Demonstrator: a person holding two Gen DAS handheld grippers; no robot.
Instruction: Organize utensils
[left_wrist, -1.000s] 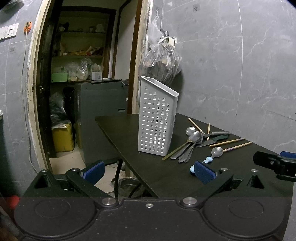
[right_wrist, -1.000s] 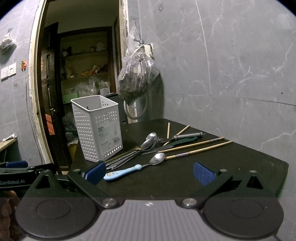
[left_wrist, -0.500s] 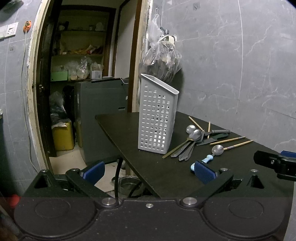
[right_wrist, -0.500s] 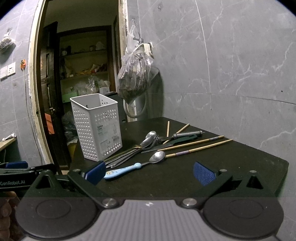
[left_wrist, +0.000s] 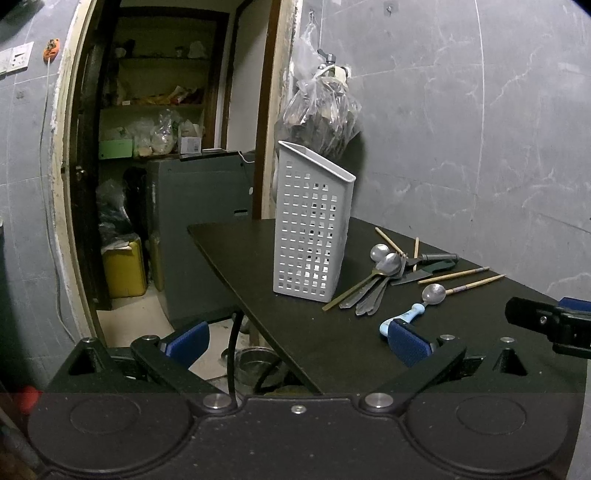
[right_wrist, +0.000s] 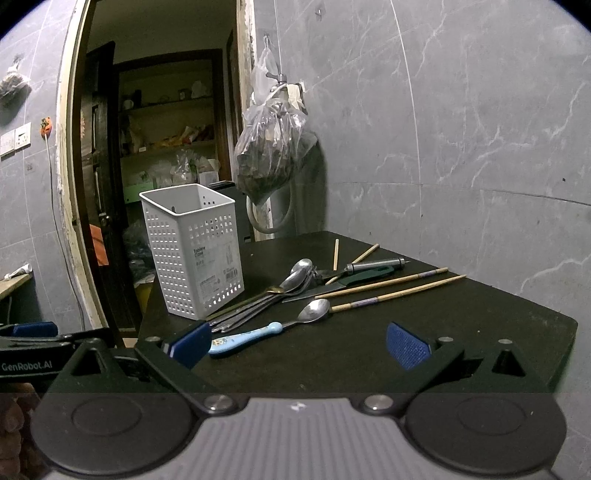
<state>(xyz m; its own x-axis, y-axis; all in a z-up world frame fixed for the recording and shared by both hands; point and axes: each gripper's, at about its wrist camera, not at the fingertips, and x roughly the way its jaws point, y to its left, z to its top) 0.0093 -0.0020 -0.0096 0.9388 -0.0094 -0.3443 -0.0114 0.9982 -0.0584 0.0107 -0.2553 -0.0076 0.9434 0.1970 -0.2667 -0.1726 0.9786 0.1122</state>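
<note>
Two claws spread wide, "GenRobot.AI" on left claw (right_wrist: 33, 365), labelled white caddy (right_wrist: 194, 254)

"GenRobot.AI" printed white on left gripper (right_wrist: 31, 341) body, far left edge. White basket (right_wrist: 194, 251) label: small print, illegible.

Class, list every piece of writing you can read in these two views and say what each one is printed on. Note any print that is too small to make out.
"GenRobot.AI": on the left hand-held gripper, at the right view's left edge.
"Table..." (rest unclear): heading of the label on the white basket.
Smaller label print: too small to read.
Left view: no readable text.
</note>
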